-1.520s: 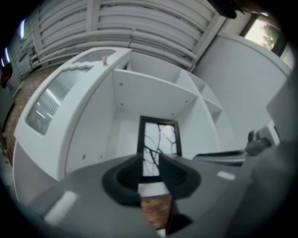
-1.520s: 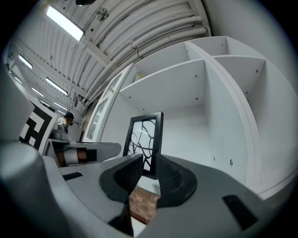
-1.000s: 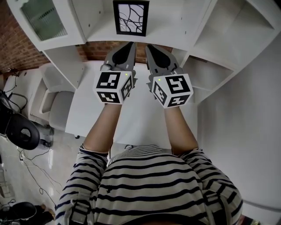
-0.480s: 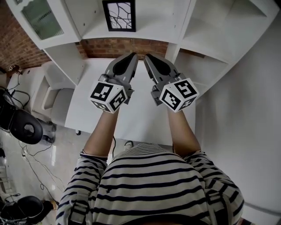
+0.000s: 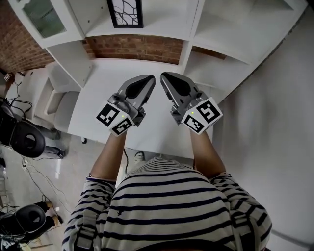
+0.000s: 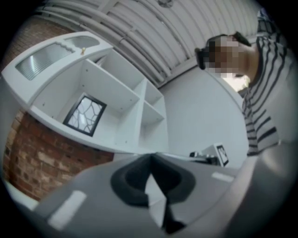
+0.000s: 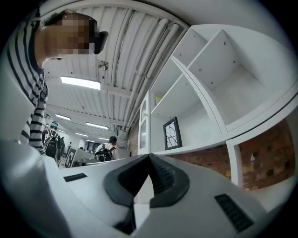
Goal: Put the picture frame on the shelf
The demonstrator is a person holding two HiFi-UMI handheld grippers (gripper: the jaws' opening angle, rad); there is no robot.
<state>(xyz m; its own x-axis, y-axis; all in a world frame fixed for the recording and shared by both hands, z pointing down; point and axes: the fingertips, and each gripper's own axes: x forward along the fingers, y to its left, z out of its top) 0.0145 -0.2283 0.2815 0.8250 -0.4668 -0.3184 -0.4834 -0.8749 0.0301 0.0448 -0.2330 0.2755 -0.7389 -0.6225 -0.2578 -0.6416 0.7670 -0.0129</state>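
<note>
Black picture frame (image 5: 125, 12) stands upright, deep on the white shelf (image 5: 164, 24), probably for stability; left gripper (image 5: 148, 80) and right gripper (image 5: 166, 77), both closed and empty, hover above the white bench (image 5: 110, 83).

The white shelf (image 5: 162, 24) carries one frame (image 5: 125, 12), standing upright in its wide compartment. A white table (image 5: 105, 78) sits directly below the shelf.
</note>
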